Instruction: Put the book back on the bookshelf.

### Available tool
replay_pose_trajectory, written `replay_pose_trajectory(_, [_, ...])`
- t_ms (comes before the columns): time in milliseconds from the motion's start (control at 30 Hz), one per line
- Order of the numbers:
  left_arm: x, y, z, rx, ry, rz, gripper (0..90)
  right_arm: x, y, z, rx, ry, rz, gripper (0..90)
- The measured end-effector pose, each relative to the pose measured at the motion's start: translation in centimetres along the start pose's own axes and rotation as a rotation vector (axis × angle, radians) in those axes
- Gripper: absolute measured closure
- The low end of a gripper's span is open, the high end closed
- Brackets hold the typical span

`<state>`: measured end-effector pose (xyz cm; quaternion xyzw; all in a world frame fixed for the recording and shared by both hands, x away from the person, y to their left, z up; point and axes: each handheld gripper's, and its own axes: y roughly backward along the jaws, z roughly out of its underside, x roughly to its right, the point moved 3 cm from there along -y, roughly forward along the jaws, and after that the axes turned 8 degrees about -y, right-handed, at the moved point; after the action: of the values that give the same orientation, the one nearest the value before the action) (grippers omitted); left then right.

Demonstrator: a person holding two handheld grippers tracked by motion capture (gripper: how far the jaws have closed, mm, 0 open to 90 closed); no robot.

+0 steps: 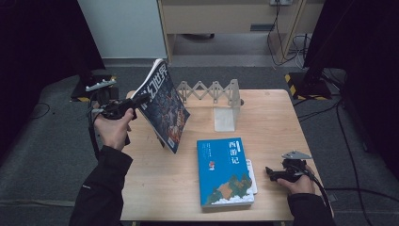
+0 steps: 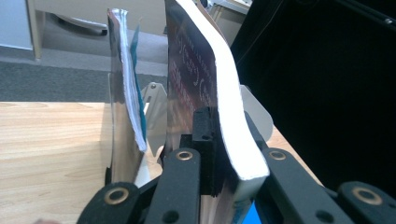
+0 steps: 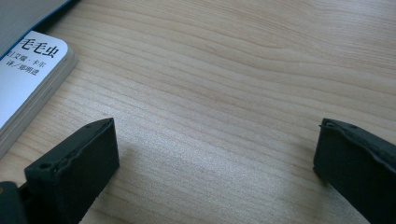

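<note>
Wide-apart right tongs [image 3: 215, 158] over bare wooden table [image 3: 224, 70], white book [image 3: 32, 74] beside.

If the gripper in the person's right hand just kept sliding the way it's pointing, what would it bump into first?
Most likely the white book lying partly under the blue book. The right gripper, jaws open, points left across the bare table toward it, though depth is hard to judge.

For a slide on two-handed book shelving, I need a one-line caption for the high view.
Left gripper lifts a dark illustrated magazine toward a folding metal bookstand; open right gripper rests beside a blue book.
</note>
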<state>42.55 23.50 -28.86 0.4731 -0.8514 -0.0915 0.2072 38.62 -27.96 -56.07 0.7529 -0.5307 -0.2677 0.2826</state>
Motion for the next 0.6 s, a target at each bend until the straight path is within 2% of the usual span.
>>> replay_pose_trajectory(300, [-0.2, -0.7, -0.6, -0.001, -0.023, -0.071, 82.1, 0.0, 0.0, 0.0, 0.000, 0.000, 0.000, 0.3])
replay_pose_trajectory(367, [-0.1, -1.1, -0.7, -0.007, -0.038, -0.091, 82.1, 0.0, 0.0, 0.0, 0.000, 0.000, 0.000, 0.3])
replay_pose_trajectory(600, [-0.1, -2.5, -0.9, -0.005, -0.043, -0.113, 82.2, 0.0, 0.0, 0.0, 0.000, -0.001, 0.000, 0.3])
